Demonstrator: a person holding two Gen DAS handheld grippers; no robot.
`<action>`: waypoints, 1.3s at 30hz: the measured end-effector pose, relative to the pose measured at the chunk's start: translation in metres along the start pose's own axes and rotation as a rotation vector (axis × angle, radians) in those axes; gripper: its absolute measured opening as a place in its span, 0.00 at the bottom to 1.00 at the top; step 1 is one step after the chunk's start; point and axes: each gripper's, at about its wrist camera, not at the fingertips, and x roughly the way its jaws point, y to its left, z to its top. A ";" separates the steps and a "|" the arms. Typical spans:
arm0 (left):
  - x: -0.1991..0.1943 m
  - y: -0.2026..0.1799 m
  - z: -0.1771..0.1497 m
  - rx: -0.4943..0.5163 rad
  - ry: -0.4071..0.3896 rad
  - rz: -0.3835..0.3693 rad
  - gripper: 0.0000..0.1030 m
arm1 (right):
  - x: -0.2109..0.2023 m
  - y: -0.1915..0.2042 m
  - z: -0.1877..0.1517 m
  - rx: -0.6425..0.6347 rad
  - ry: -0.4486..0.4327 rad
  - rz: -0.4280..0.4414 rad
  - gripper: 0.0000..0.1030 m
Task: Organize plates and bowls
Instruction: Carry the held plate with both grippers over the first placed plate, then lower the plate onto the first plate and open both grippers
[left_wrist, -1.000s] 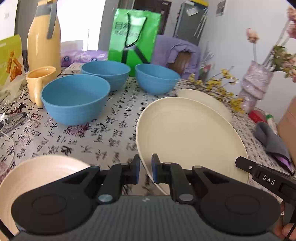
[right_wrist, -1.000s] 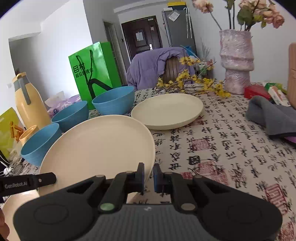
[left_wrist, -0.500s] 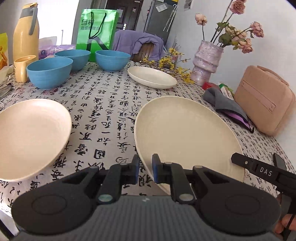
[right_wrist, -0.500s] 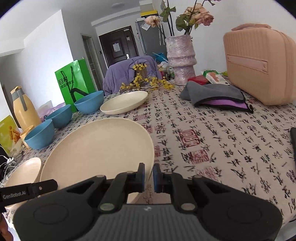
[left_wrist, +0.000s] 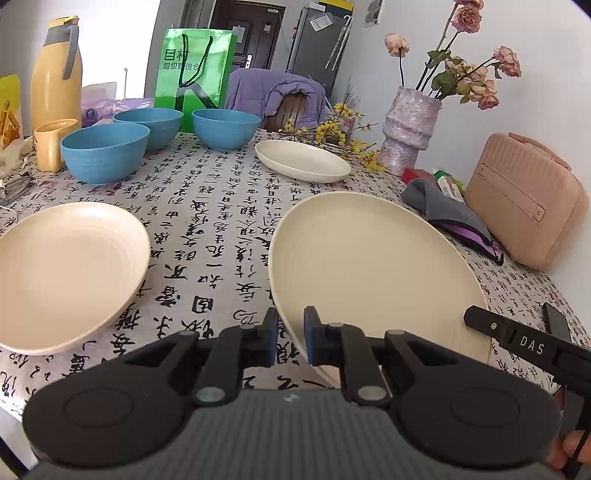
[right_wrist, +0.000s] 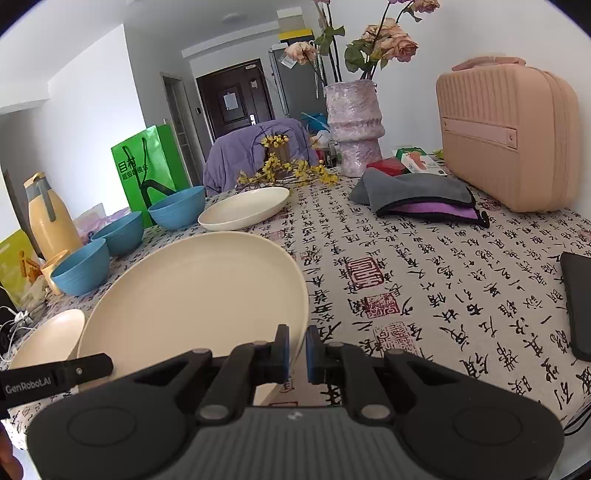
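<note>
From the left wrist view, the left hand-held gripper (left_wrist: 290, 341) is clamped nearly shut on the near-left rim of a cream plate (left_wrist: 369, 273), which hangs tilted over the near part of the desk (left_wrist: 221, 206), between a second cream plate (left_wrist: 66, 273) lying flat at the left and a third cream plate (left_wrist: 303, 160) resting farther back by the yellow blossoms; three blue bowls (left_wrist: 105, 151) wait in a cluster at the far left. The step in hand looks like carrying one plate to stack it, and the next move calls for levelling it over a resting plate and lowering it squarely before both grips let go. From the right wrist view, the right hand-held gripper (right_wrist: 295, 350) is pinched almost closed on the opposite, near-right rim of the same cream plate (right_wrist: 192, 299), with the left tool's arm showing at the lower left; whether the plate's far edge touches the cloth cannot be told from here. Compared with a second earlier, both views have pulled back across the desk: the bowls that then loomed close in the left view now sit well away, and a pink case (right_wrist: 509, 136) and a grey cloth (right_wrist: 413, 192) have come into sight, while both grips on the plate are unchanged.
</note>
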 end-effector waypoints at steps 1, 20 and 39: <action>0.000 0.002 0.001 -0.003 -0.001 0.002 0.14 | 0.001 0.002 0.000 -0.001 0.002 0.001 0.09; -0.029 0.106 0.018 -0.109 -0.107 0.157 0.14 | 0.035 0.115 0.006 -0.142 0.054 0.123 0.10; -0.055 0.228 0.010 -0.260 -0.106 0.317 0.14 | 0.073 0.271 -0.022 -0.405 0.115 0.240 0.12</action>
